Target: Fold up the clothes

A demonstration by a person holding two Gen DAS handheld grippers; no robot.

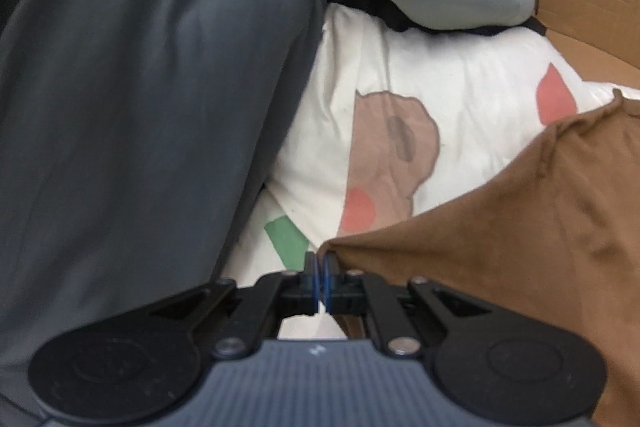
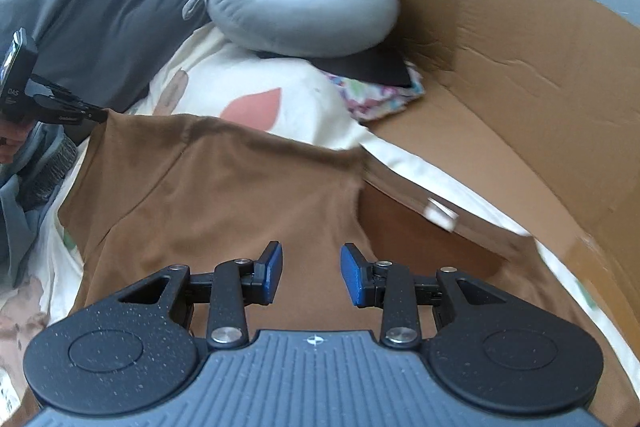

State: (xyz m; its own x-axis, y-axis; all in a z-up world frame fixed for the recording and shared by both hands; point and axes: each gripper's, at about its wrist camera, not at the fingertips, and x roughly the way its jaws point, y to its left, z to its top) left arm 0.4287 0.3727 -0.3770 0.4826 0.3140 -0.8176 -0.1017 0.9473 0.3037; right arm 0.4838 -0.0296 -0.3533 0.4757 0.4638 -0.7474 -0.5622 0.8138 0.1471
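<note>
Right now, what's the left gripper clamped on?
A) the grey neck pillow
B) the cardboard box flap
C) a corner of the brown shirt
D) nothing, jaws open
C: the left gripper has its jaws shut on a corner of the brown shirt, and the right wrist view shows the same pinched corner pulled up at the far left, while the right gripper is open above the shirt.

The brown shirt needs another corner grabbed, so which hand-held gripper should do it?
Probably the right hand-held gripper: its jaws are open and empty above the brown shirt. The left hand-held gripper is already shut on a shirt corner.
</note>
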